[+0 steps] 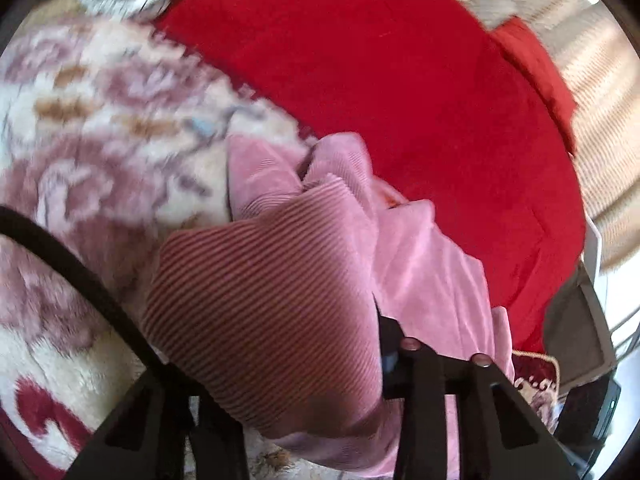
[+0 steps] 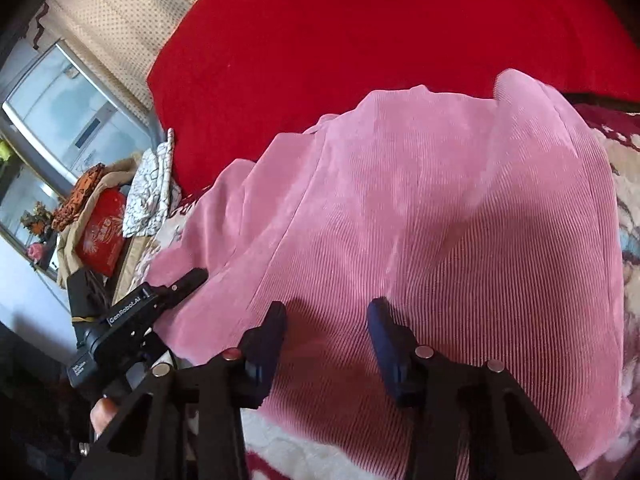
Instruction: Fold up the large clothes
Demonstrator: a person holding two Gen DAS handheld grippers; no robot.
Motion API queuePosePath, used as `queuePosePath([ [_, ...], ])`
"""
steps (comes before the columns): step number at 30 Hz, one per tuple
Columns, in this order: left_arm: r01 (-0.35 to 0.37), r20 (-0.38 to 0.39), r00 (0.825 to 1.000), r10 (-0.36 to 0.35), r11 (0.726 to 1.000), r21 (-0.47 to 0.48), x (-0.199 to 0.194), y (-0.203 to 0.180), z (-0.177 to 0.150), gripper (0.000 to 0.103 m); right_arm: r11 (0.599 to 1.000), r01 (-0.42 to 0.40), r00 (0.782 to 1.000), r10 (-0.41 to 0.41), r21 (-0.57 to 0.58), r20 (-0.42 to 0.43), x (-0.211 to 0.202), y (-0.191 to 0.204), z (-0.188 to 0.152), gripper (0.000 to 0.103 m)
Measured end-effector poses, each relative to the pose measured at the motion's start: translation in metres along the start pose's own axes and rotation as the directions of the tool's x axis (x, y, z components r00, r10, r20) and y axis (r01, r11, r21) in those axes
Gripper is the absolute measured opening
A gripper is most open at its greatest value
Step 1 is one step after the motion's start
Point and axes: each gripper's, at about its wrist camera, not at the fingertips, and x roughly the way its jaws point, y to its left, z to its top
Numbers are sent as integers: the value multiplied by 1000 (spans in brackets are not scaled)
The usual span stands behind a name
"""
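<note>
A large pink corduroy garment (image 2: 420, 208) lies spread on the bed, partly over a red blanket (image 2: 360, 32). In the right wrist view my right gripper (image 2: 328, 316) rests on it near its front edge. Its jaws stand apart, and the ribbed cloth runs flat between the blue pads (image 2: 272, 328). My left gripper (image 2: 192, 280) is at the garment's left edge, its jaws closed on the hem. In the left wrist view a bunched fold of the garment (image 1: 272, 288) fills my left gripper (image 1: 288, 328) and hides its left finger. Only the right finger (image 1: 390, 336) shows.
A floral fleece blanket (image 1: 80, 140) covers the bed's left side beside the red blanket (image 1: 380, 80). Beside the bed at left lie a red box (image 2: 102, 236) and a white patterned cloth (image 2: 150, 192), below a window (image 2: 60, 112) and a beige curtain (image 2: 120, 12). A thumb (image 2: 102, 412) shows.
</note>
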Motion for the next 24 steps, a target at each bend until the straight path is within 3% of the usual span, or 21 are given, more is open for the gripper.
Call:
queuePosePath([
  [5, 6, 90, 996, -28, 971, 240, -33, -58, -7, 30, 986, -128, 991, 131, 106, -24, -7, -28, 2, 45],
  [8, 0, 98, 994, -43, 916, 402, -48, -104, -19, 29, 950, -226, 971, 237, 216, -24, -18, -54, 5, 45],
  [10, 17, 82, 994, -68, 858, 513, -52, -140, -36, 28, 933, -259, 964, 266, 251, 7, -32, -71, 7, 46],
  [12, 10, 65, 996, -66, 774, 633, -48, -173, -63, 28, 928, -272, 962, 268, 253, 52, -47, -83, 11, 47],
  [14, -14, 35, 999, -18, 674, 739, -29, -196, -94, 29, 901, -320, 947, 305, 291, 100, -59, -99, 11, 52],
  [16, -26, -9, 998, 55, 592, 805, 5, -196, -119, 31, 851, -394, 919, 361, 348, 157, -68, -117, 13, 67],
  [17, -42, -5, 997, 81, 571, 820, 17, -191, -125, 33, 829, -420, 907, 378, 368, 184, -70, -124, 13, 71],
  [19, -52, 35, 998, 42, 549, 834, 15, -184, -130, 34, 799, -457, 889, 399, 391, 223, -70, -131, 16, 77],
  [21, -13, 1, 1000, 21, 567, 824, 13, -181, -123, 34, 790, -477, 879, 421, 386, 225, -66, -129, 20, 78],
  [24, 19, -15, 1000, -11, 567, 823, 11, -173, -117, 34, 808, -468, 884, 428, 359, 189, -53, -116, 28, 86],
])
